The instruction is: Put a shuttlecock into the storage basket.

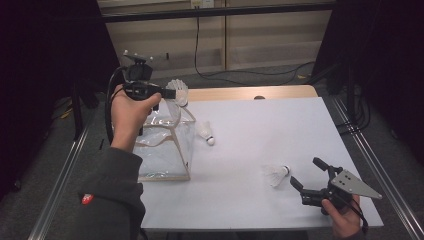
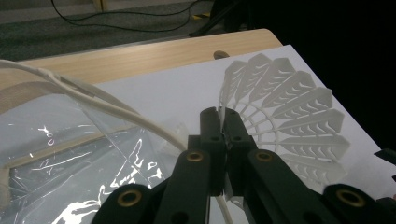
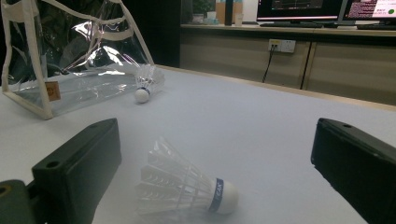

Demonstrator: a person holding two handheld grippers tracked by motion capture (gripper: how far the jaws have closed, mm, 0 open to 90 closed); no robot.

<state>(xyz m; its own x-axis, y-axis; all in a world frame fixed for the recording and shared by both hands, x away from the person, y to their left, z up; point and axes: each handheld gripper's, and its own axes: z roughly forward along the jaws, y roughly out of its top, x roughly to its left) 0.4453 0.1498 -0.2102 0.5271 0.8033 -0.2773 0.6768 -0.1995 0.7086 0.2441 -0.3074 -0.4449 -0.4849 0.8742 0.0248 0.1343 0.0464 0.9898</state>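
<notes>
**Shuttlecock held above the bag**

The left hand-held gripper (image 1: 171,93) is clenched on a shuttlecock's skirt (image 2: 285,116), above the clear bag (image 1: 165,145) at the surface's (image 1: 260,200) 10 o'clock. The right hand-held gripper (image 1: 309,172) is released, a second shuttlecock (image 3: 187,189) lying between its jaws at 4 o'clock. A third shuttlecock (image 1: 206,132) lies beside the bag.

The shuttlecock (image 2: 289,116) pinched in the black left gripper (image 2: 223,140) has a white skirt with a ribbed, chevron-like feather pattern. The shuttlecock (image 3: 187,189) between the black jaws of the right gripper (image 3: 215,172) has a translucent white skirt, a white cork and a blue band with white lettering. A third shuttlecock (image 3: 145,86) by the bag is white with a dark blue band. The bag (image 1: 165,150) is clear plastic with cream trim and a small tan label. The table (image 1: 260,160) top is white, its far edge pale wood grain. The person's sleeve (image 1: 107,200) is grey with a small red patch.
</notes>
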